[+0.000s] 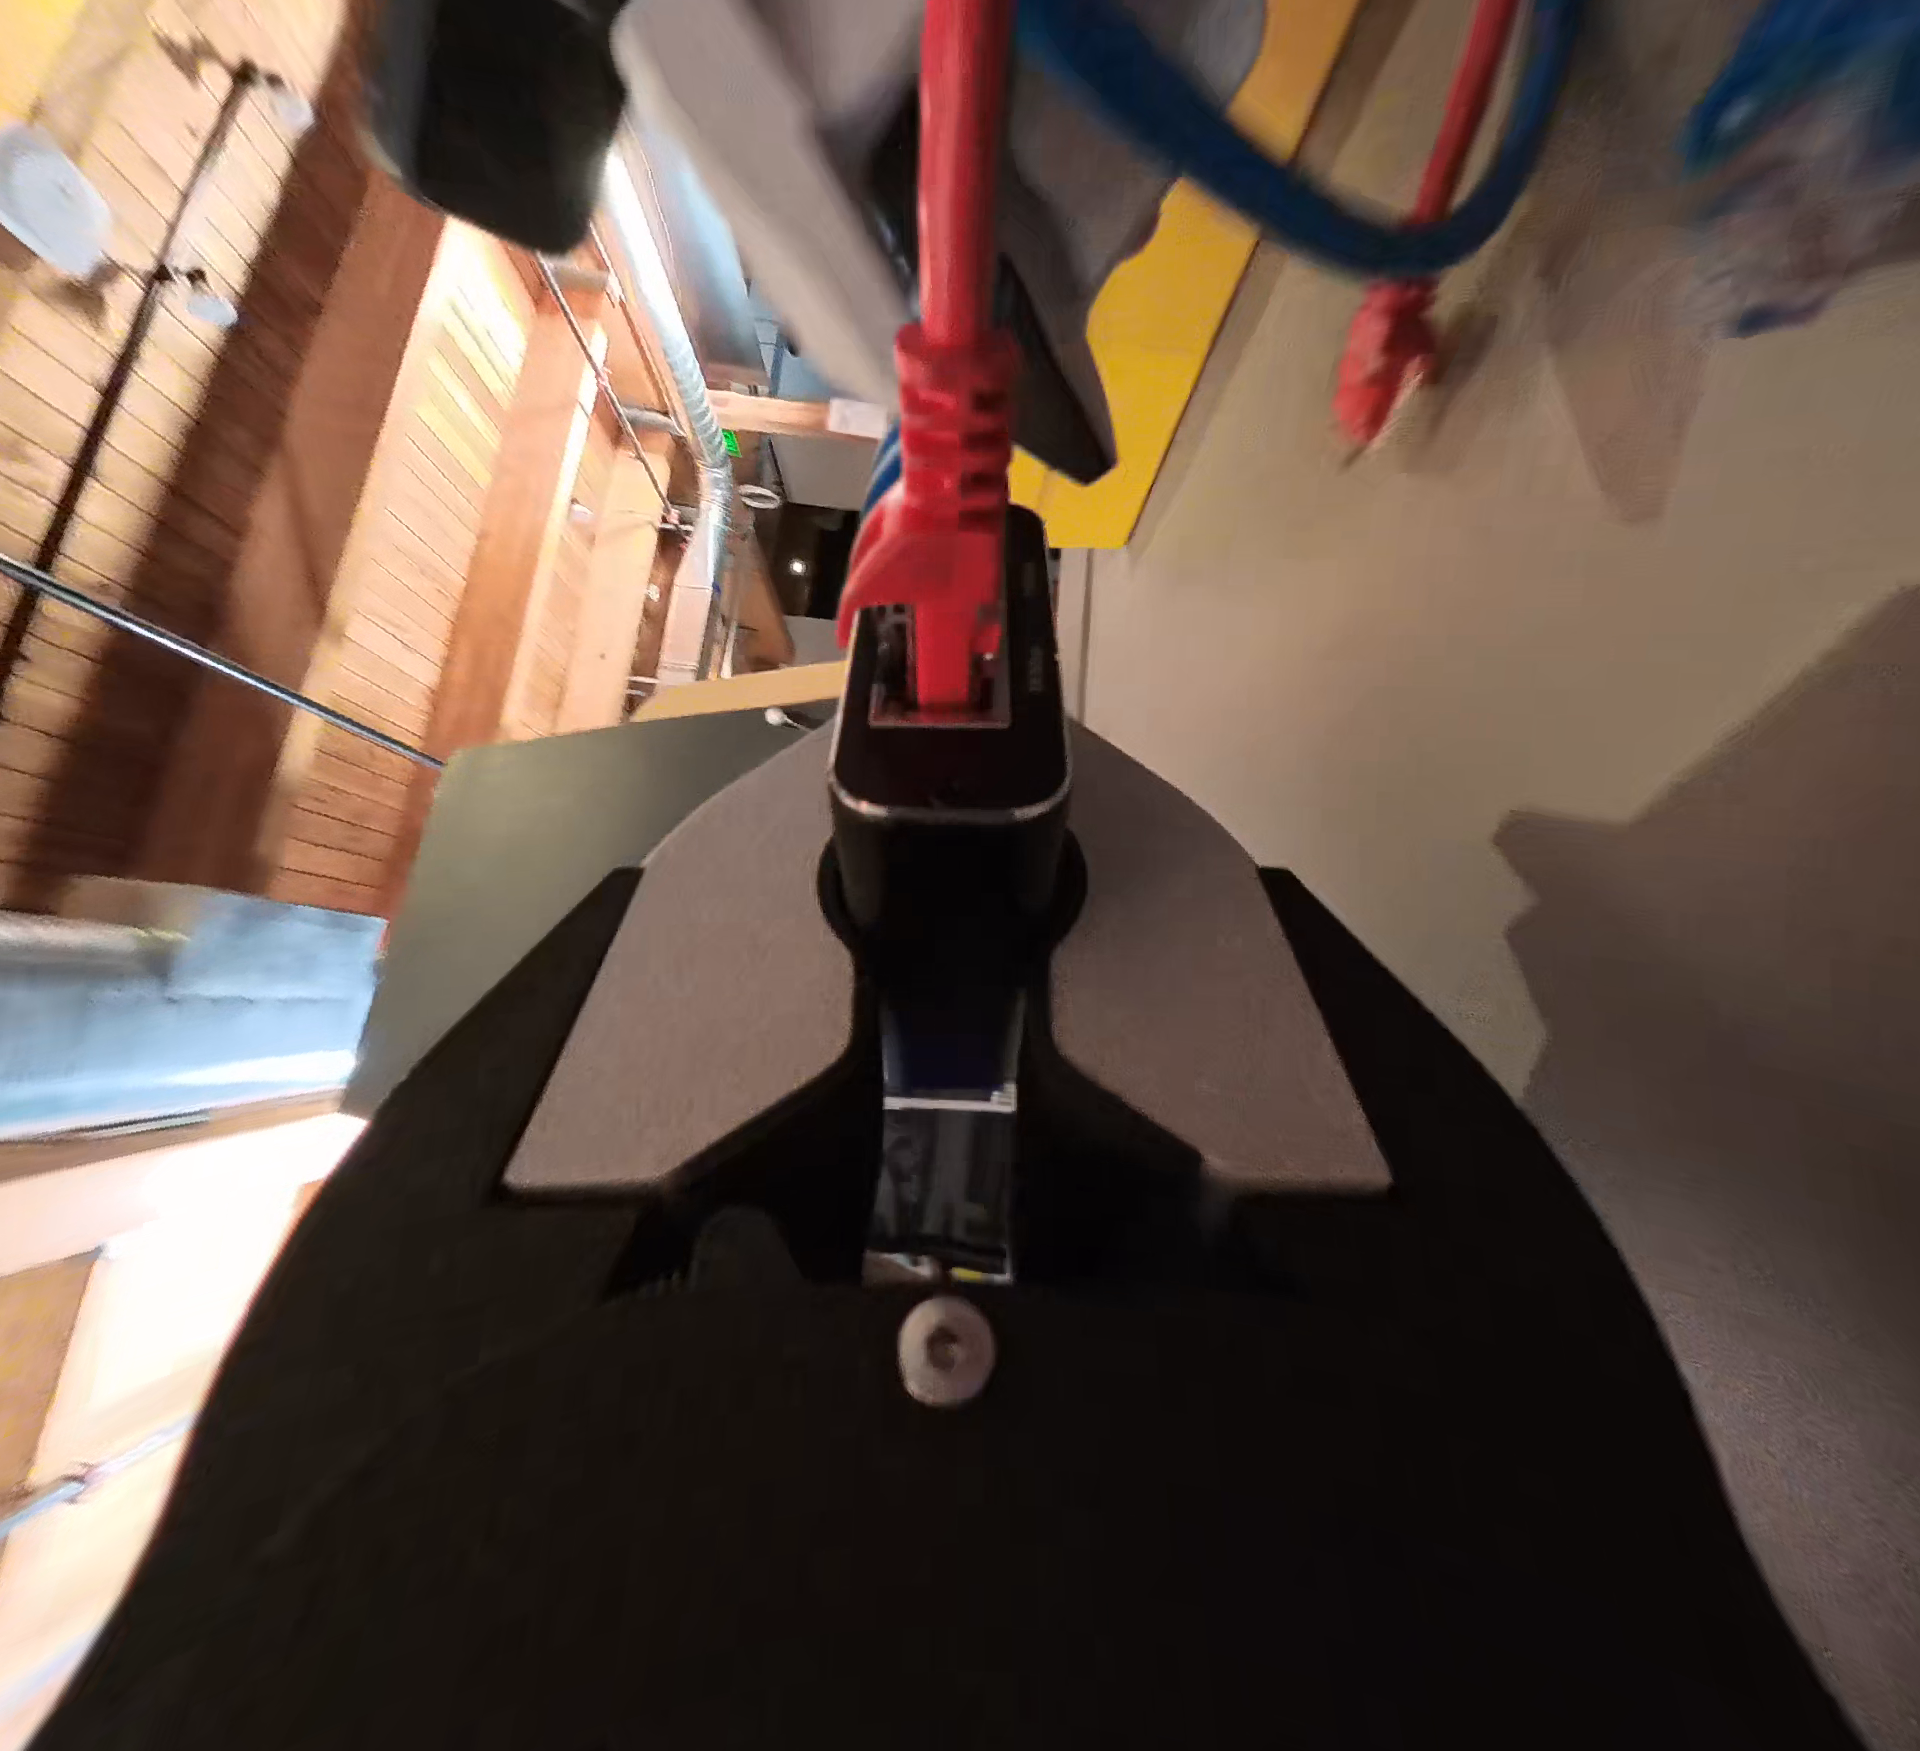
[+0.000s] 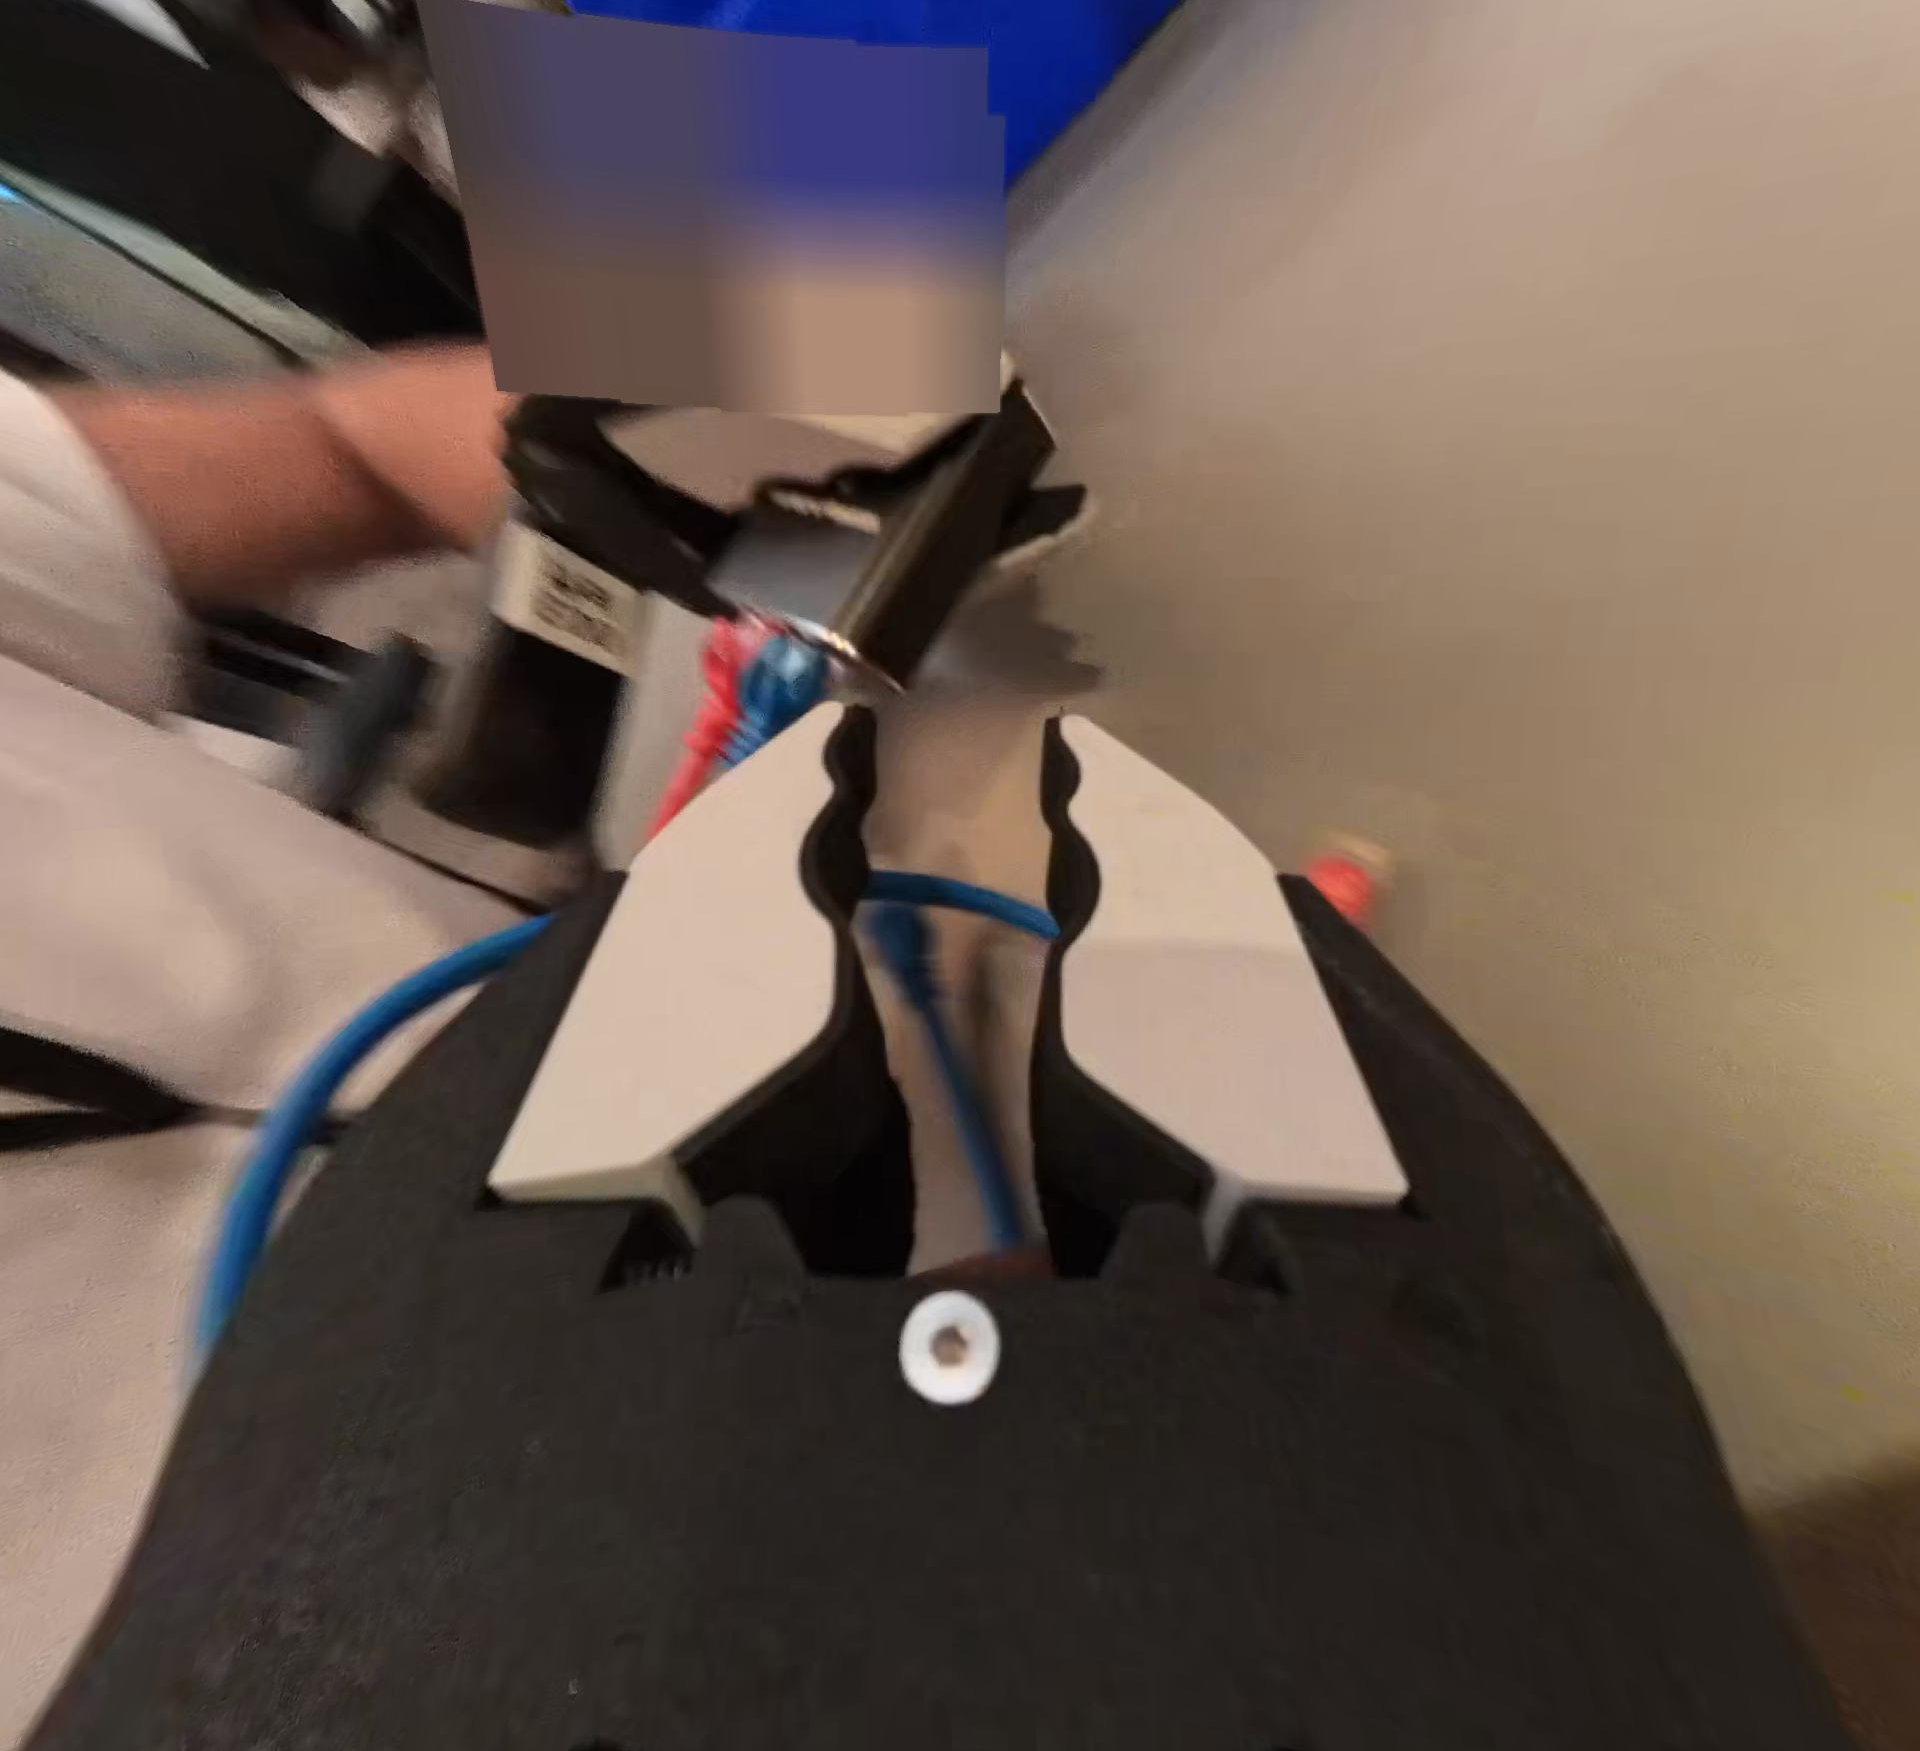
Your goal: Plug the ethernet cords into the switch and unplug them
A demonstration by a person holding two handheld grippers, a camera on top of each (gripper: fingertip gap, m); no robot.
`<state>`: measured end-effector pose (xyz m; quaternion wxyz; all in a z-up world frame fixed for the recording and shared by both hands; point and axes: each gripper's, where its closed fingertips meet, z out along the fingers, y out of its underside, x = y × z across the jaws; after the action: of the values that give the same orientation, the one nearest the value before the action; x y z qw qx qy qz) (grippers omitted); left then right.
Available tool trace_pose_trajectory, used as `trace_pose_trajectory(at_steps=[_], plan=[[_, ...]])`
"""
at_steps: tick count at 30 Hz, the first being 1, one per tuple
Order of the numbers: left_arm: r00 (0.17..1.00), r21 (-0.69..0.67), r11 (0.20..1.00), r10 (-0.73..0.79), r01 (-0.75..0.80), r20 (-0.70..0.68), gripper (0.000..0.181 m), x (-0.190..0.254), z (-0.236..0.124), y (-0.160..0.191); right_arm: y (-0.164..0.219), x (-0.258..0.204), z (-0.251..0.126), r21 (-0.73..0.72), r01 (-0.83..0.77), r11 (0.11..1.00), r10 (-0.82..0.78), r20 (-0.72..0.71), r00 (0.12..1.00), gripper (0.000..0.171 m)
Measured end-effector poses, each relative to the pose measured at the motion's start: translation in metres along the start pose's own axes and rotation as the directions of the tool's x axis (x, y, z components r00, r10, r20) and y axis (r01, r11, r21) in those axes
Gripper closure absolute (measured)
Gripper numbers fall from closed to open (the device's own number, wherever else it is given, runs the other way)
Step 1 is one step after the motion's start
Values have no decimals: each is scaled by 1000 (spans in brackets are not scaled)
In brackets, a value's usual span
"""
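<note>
Black and slim, the switch sits pinched in the left gripper, ports facing outward so cords can enter; a red ethernet cord is seated in one port. Further right, the right gripper hangs partly open around nothing, a blue ethernet cord lying loose beyond its fingers, seemingly ready to pinch a plug.

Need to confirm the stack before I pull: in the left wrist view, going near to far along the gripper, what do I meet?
Left gripper shut on the black switch → red plug seated in its port → red cord running onward → right gripper, blurred, farthest.
</note>
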<state>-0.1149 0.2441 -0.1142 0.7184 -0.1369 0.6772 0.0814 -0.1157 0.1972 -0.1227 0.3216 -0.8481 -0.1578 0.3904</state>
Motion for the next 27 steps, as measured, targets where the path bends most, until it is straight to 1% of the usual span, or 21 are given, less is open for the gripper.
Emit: trace_pose_trajectory(at_steps=[1, 3, 4, 6, 7, 10, 13, 15, 24, 27], plan=[[1000, -4, 1000, 30, -30, 10, 155, 0, -1, -2, 1, -7, 2, 13, -109, 994, 107, 90, 990, 138], [999, -25, 999, 45, -44, 17, 155, 0, -3, -3, 9, -18, 8, -27, -274, 961, 273, 224, 936, 133], [999, -31, 998, 48, -47, 16, 155, 0, -3, -3, 12, -25, 10, -39, -332, 943, 329, 281, 901, 131], [999, -38, 998, 52, -51, 16, 155, 0, -4, -2, 13, -27, 13, -27, -409, 912, 395, 316, 862, 131], [998, -39, 997, 59, -59, 14, 155, 0, -5, -2, 11, -30, 14, -13, -434, 901, 411, 344, 844, 134], [997, -46, 996, 78, -77, 12, 155, 2, -4, -2, 7, -33, 16, 9, -476, 880, 439, 372, 818, 148], [997, -48, 996, 73, -73, 6, 155, 3, -3, -3, 8, -33, 20, 8, -480, 877, 444, 366, 818, 149], [997, -57, 996, 74, -74, 8, 155, 2, -3, -1, 6, -35, 18, 15, -498, 867, 453, 391, 801, 156], [992, -77, 990, 122, -118, 40, 155, -4, -3, 2, 2, -35, 17, 18, -590, 807, 510, 481, 713, 158], [990, -86, 987, 140, -136, 36, 155, -4, -3, 1, 5, -34, 17, -1, -592, 806, 518, 488, 703, 158]])
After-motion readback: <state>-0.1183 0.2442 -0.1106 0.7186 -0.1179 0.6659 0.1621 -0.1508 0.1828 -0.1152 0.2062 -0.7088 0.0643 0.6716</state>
